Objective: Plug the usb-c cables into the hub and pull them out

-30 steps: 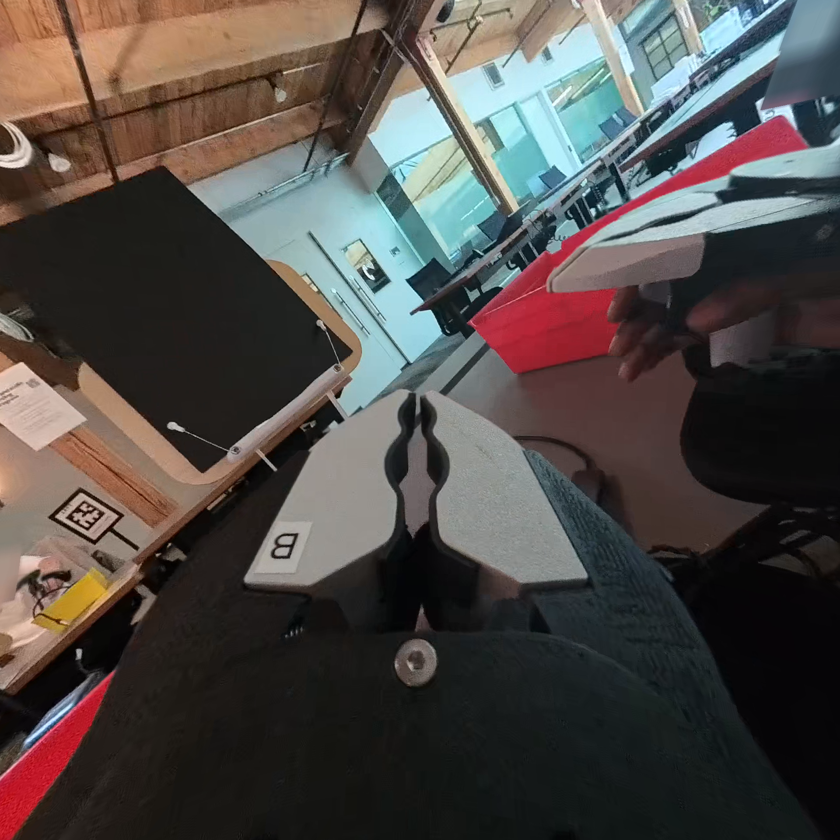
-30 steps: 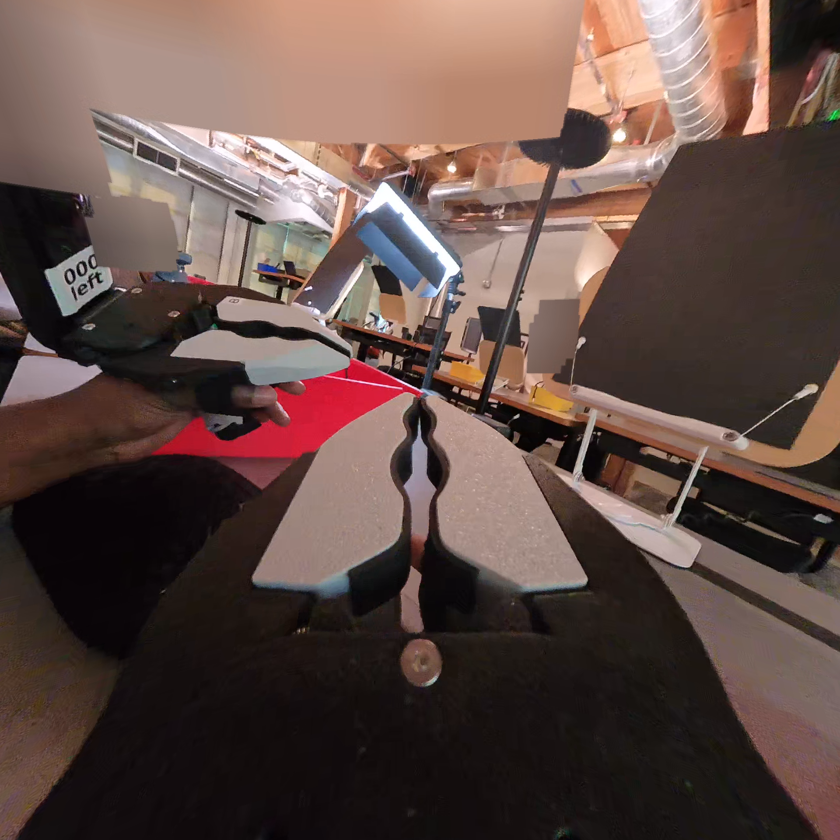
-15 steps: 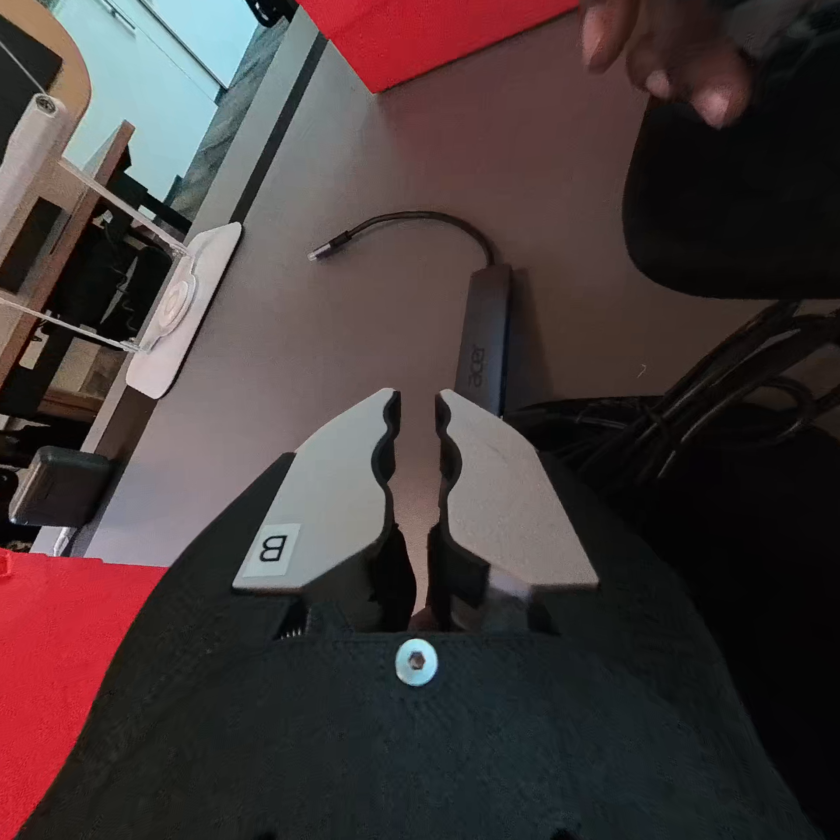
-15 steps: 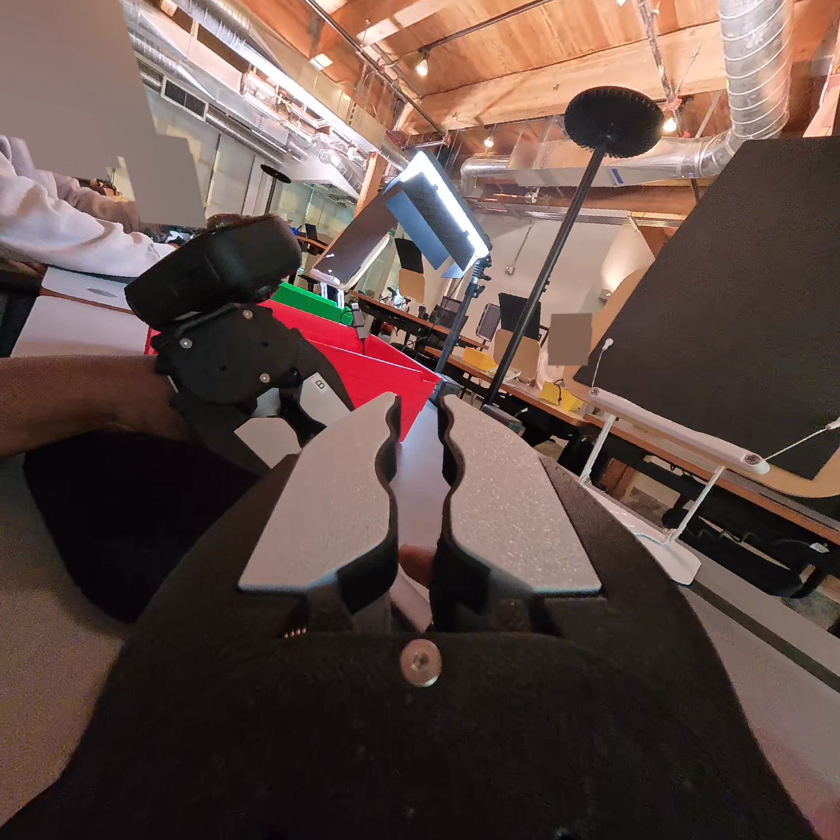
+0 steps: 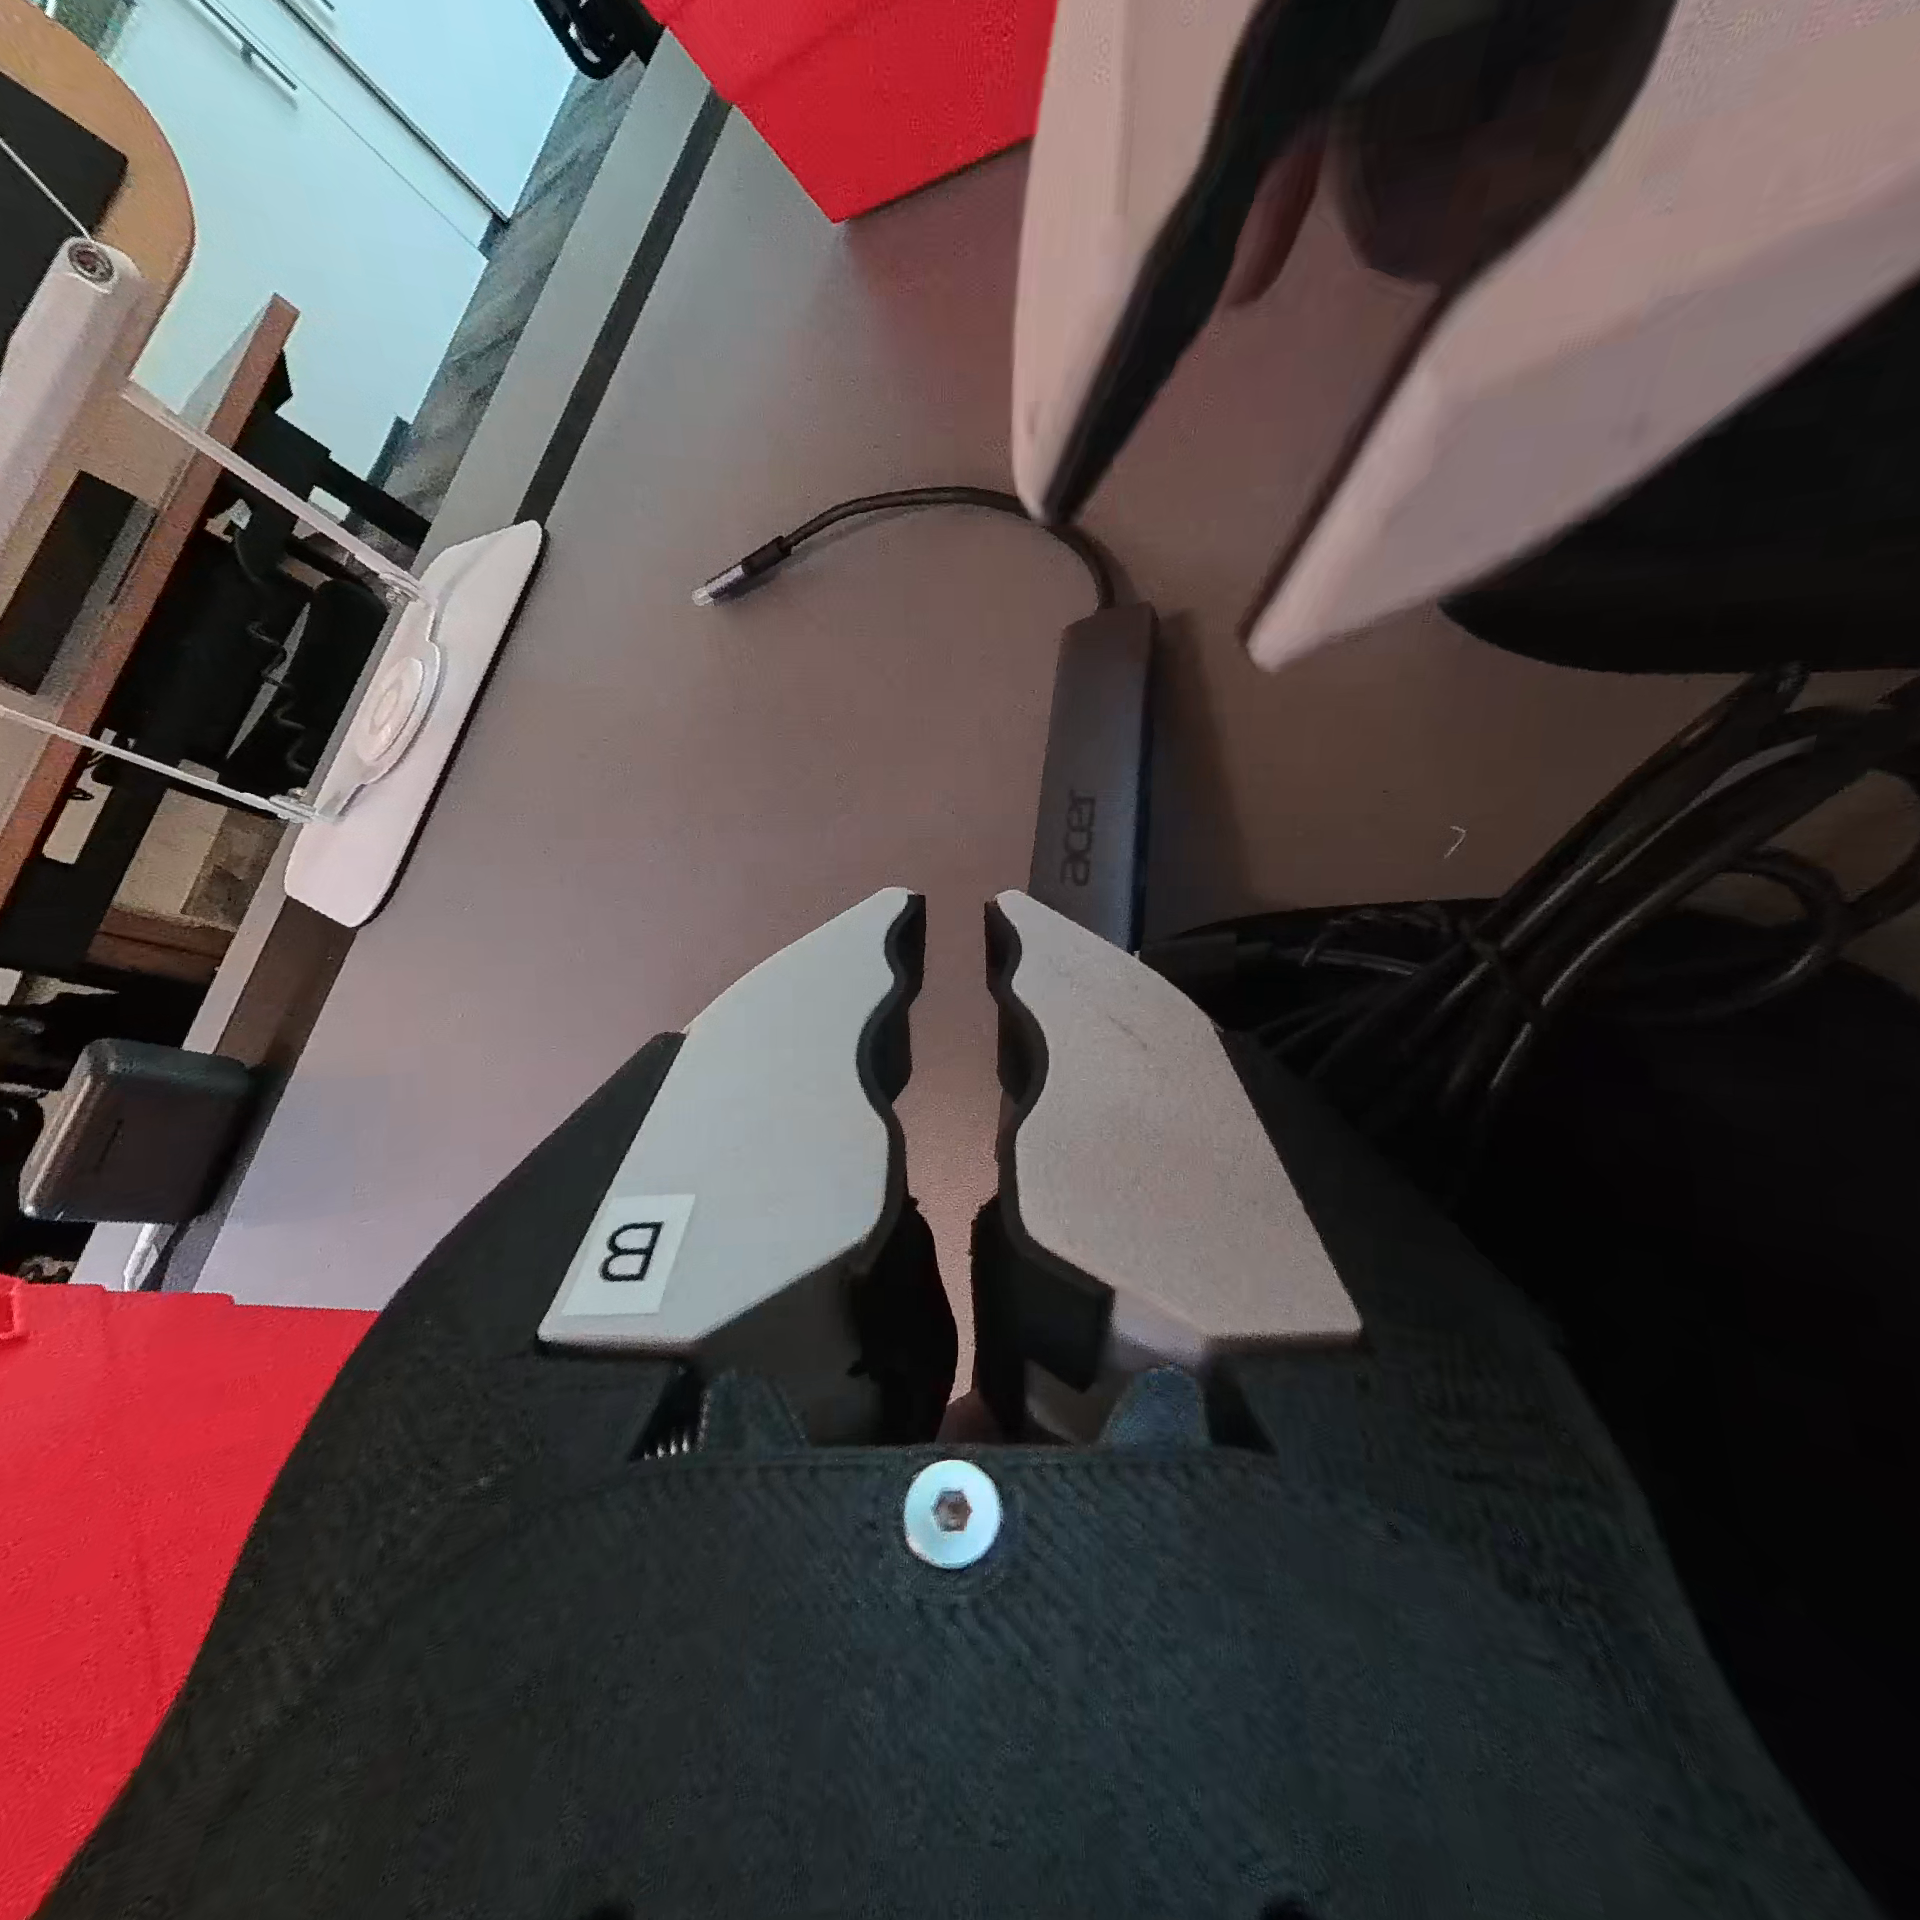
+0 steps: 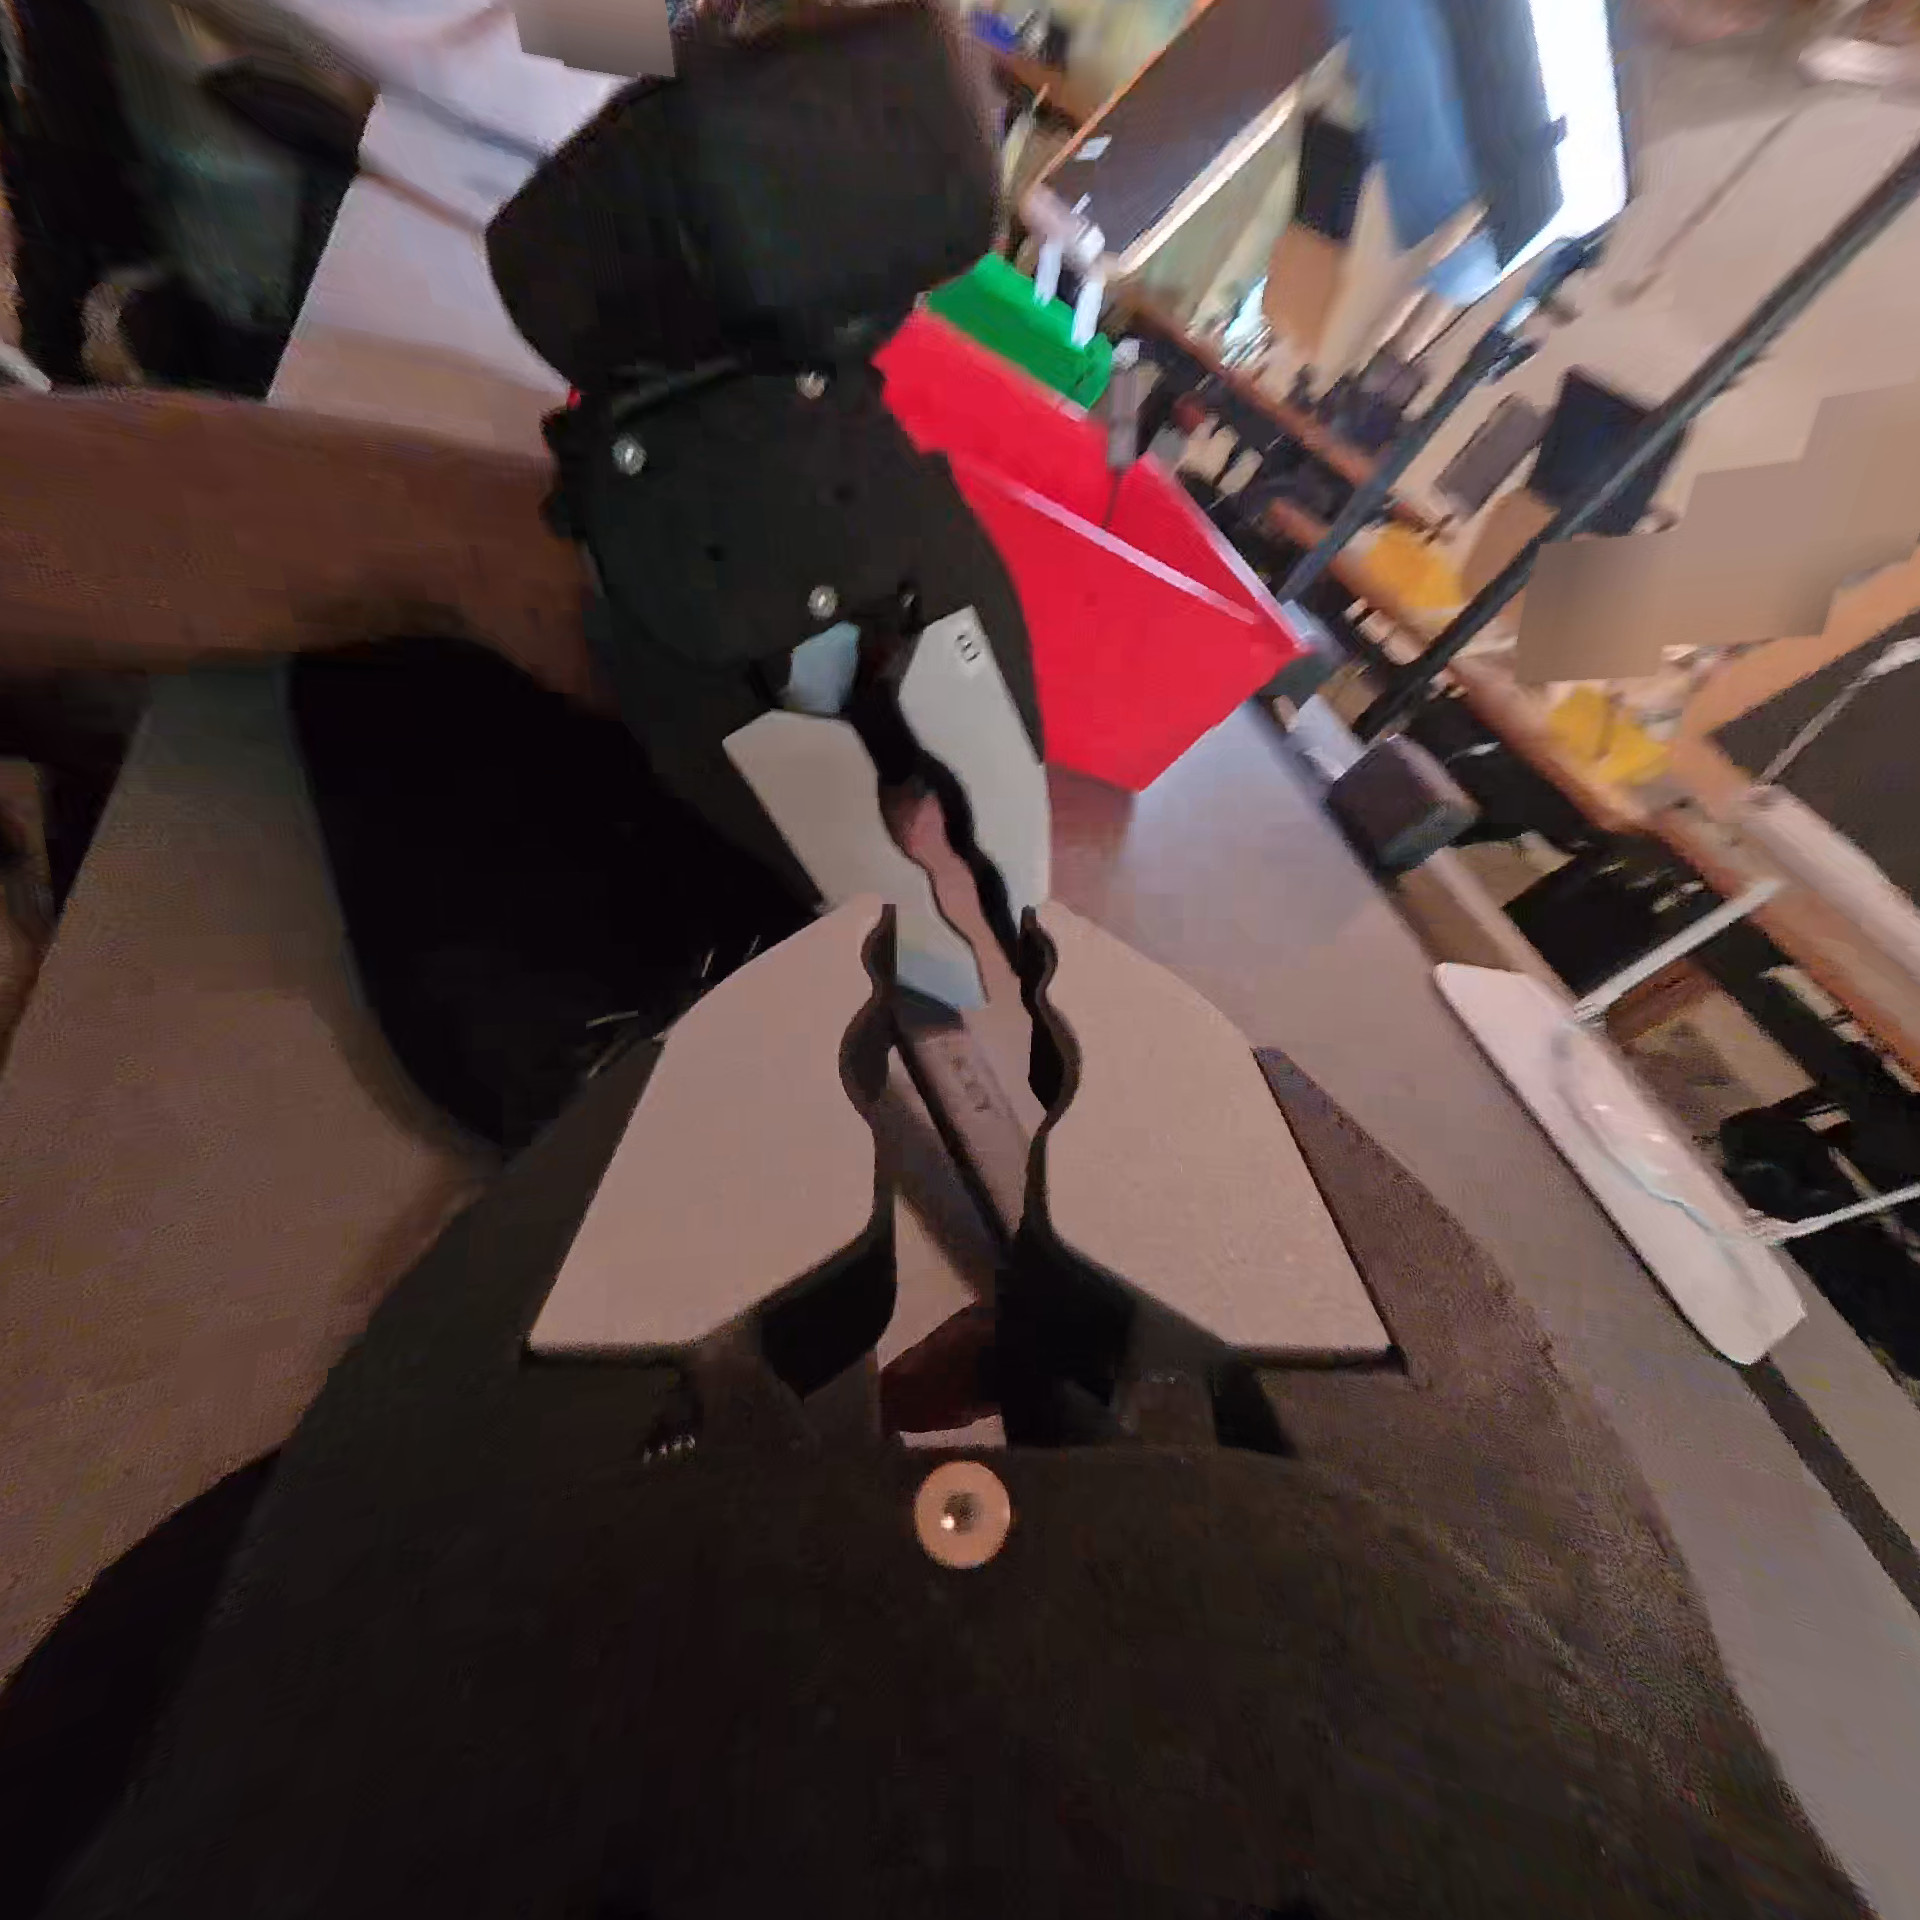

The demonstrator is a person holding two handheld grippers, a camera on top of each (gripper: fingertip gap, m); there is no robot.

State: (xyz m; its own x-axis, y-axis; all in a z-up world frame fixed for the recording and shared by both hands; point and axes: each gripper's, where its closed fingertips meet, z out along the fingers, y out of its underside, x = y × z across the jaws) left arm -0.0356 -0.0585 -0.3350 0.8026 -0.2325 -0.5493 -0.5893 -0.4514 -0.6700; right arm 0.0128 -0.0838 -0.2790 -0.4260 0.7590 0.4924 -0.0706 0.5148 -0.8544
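A slim dark grey hub (image 5: 1101,769) lies on the grey table, its short lead ending in a loose plug (image 5: 727,584). My left gripper (image 5: 951,916) hovers just before the hub's near end, jaws slightly apart and empty. My right gripper (image 5: 1153,577) hangs over the hub's far end, open and empty. In the right wrist view the hub (image 6: 977,1101) shows between my right gripper's (image 6: 956,925) open fingers, with the left gripper (image 6: 992,948) facing it. A heap of black cables (image 5: 1621,914) lies right of the hub; their plugs are not clear.
A red bin (image 5: 883,94) stands at the table's far end, another red bin (image 5: 125,1507) near left. A white stand base (image 5: 416,707) and a black box (image 5: 125,1132) sit at the left edge. A green bin (image 6: 1018,322) lies beyond the red bin (image 6: 1122,623).
Both grippers have tipped down from the room toward the table and opened from shut. The right gripper has come down over the hub's far end, close to the left one.
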